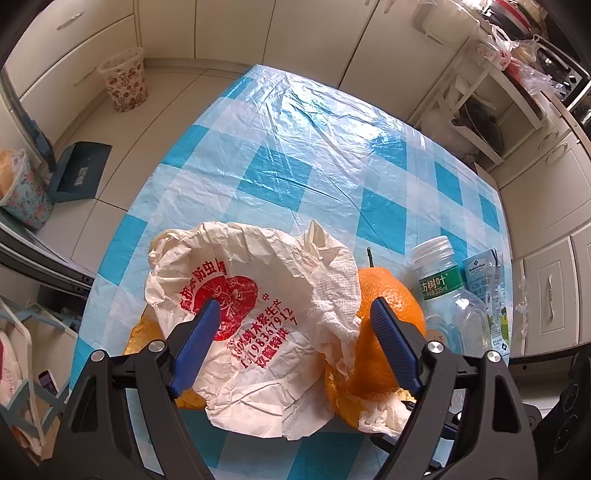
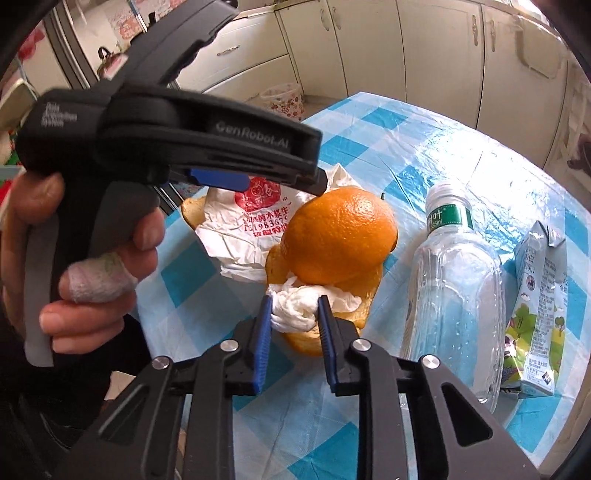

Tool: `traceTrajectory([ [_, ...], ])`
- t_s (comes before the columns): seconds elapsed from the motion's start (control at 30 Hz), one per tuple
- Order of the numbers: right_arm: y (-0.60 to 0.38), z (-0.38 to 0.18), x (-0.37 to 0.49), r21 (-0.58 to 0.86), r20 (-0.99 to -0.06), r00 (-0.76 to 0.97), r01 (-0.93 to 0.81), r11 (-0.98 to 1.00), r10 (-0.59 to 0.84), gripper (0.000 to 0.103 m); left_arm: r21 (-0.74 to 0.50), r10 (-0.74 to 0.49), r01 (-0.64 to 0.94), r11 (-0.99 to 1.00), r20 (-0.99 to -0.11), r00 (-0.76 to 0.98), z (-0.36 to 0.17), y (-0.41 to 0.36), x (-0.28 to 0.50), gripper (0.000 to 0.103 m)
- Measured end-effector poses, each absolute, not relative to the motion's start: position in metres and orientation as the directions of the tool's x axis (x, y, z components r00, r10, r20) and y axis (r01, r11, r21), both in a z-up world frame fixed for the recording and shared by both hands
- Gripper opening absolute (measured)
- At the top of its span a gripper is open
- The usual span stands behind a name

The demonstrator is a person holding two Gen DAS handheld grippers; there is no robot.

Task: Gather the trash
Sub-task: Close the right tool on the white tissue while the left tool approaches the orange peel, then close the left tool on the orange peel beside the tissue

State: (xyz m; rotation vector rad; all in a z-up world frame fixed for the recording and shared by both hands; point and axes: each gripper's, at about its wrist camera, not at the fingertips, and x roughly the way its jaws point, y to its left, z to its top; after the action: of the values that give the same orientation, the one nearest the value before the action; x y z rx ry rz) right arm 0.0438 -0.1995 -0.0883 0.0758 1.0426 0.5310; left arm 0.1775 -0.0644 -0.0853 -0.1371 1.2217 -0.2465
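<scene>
One table [image 1: 295, 147] fills most of both views. It wears a blue and white checked plastic cloth [image 2: 424, 147], all wrinkly. On the floor far to the left stands one flowery bin [image 1: 125, 79]. Cream cupboards [image 1: 314, 33] go round the room, and a white shelf [image 1: 491, 92] is on the right.

The trash sits at the near end of the table. There is one clear bottle [image 2: 452, 273] with a white cap, lying down. Just right of it is one small carton [image 2: 535, 317]. Left of the bottle is one orange peel [image 2: 341, 236], shaped like a dome, with more peel under it. One white paper [image 1: 255, 321] with red print lies on the left, touching the peel. One white tissue [image 2: 299, 308] is tucked under the near side of the peel.

The left gripper [image 1: 295, 325] hangs over the paper. Its jaws are wide apart, one above the paper and one by the peel. A hand [image 2: 85, 258] holds its handle, with a bandage on one finger.

The right gripper [image 2: 293, 317] is low, and its jaws press the tissue from both sides.
</scene>
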Motion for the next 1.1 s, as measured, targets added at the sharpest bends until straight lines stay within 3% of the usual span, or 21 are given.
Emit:
traceTrajectory([
  [0.3, -0.204, -0.092, 0.052, 0.348, -0.792, 0.372, -0.375, 0.859, 0.483, 0.025, -0.223, -0.236, 0.077, 0.972, -0.919, 0.315, -0.089, -0.06, 0.18, 0.081],
  [0.63, -0.203, -0.091, 0.049, 0.34, -0.797, 0.371, -0.377, 0.862, 0.477, 0.025, -0.275, -0.304, 0.14, 0.951, -0.915, 0.266, -0.095, -0.073, 0.179, 0.081],
  [1.1, -0.201, -0.096, 0.054, 0.333, -0.806, 0.361, -0.378, 0.864, 0.469, 0.025, -0.107, -0.174, 0.216, 0.971, -0.93, 0.322, -0.09, -0.094, 0.171, 0.083],
])
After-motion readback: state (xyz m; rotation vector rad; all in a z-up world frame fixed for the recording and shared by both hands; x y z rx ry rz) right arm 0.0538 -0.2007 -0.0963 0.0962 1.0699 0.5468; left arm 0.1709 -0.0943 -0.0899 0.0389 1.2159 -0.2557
